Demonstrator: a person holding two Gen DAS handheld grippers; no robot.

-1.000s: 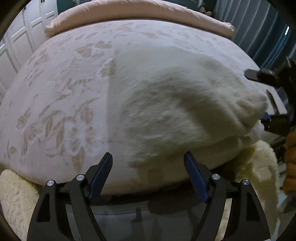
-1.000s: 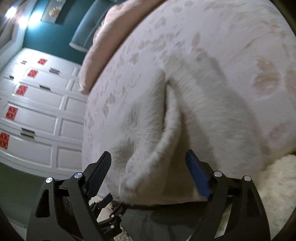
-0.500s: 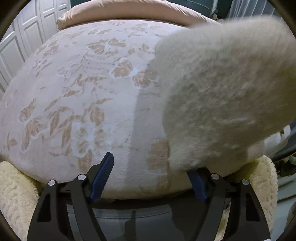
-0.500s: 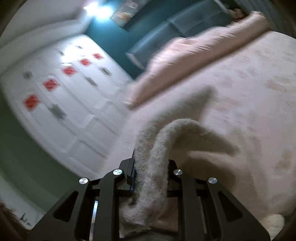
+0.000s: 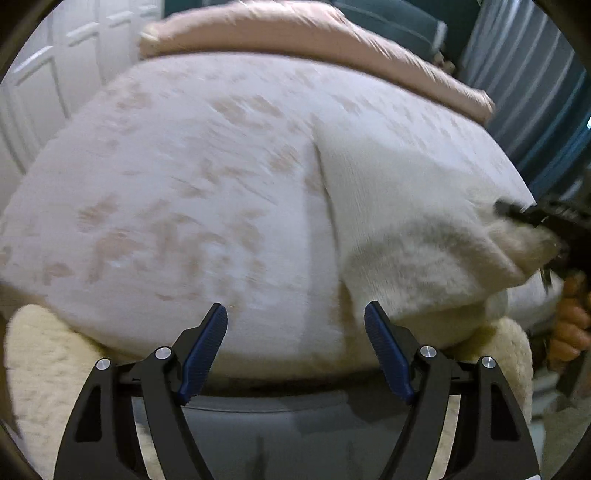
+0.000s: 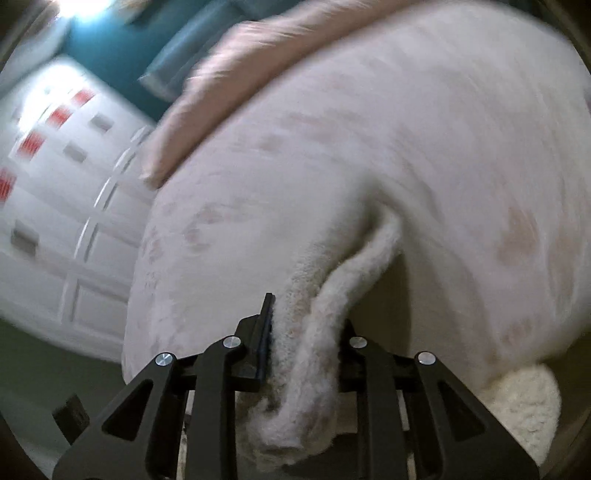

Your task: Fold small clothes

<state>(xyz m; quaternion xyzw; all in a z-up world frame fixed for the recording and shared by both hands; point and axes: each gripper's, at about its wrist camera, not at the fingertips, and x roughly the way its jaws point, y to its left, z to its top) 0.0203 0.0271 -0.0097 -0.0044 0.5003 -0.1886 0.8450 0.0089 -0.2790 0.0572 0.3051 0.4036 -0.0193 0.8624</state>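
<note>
Only the left wrist view shows the whole fluffy white garment (image 5: pixel 399 229): one piece, lying on the bed (image 5: pixel 192 206) toward its near right edge, with its right corner drawn up into the tip of the other tool at the frame's right side, where orange-gloved fingers (image 5: pixel 570 332) of the person also show. That view also takes in one pink pillow (image 5: pixel 295 33) along the bed's far edge and a cream fleece throw (image 5: pixel 40 365) hanging at the near edge.

The right wrist view alone shows the grip close up: the right gripper (image 6: pixel 304 332) has its jaws clenched on a bunched fold of the garment (image 6: pixel 317 302), which rises off the bed as a ridge. White panelled cupboard doors (image 6: pixel 55 206) with red squares fill its left side.

The left gripper (image 5: pixel 295 350) has its jaws released, spread wide, with nothing between them, over the bed's near edge.

A second ago both tools were spread, the right one around the garment's edge; it has since closed and lifted the cloth. Half a second ago the raised cloth filled the left view's right half; now it sits lower.
</note>
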